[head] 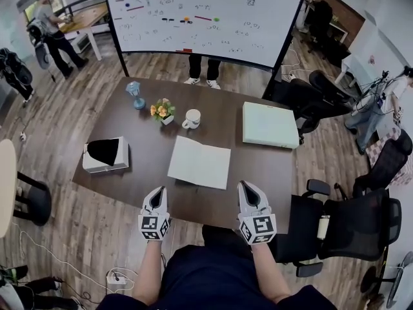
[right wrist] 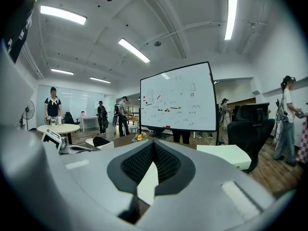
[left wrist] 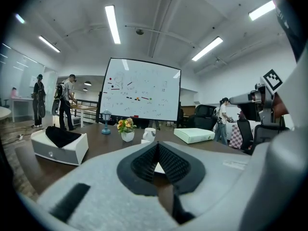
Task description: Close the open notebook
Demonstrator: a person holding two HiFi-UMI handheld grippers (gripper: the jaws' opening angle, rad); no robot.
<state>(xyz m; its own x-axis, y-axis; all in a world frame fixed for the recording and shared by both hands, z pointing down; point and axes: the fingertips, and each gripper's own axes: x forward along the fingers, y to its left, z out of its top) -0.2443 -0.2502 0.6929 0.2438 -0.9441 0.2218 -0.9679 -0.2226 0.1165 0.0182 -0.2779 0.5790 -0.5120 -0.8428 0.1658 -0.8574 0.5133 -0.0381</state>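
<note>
Left tongs and right tongs hung over the near edge of the desk, each pressed together at the tips with nothing pinched, both just short of the notebook. That notebook lay open and flat at mid-desk, its pale pages up, with a white box holding something black to its left. Beyond the notebook stood a mug and a flower pot, a pale green box lay to its far right, and a whiteboard rose past the desk.
</note>
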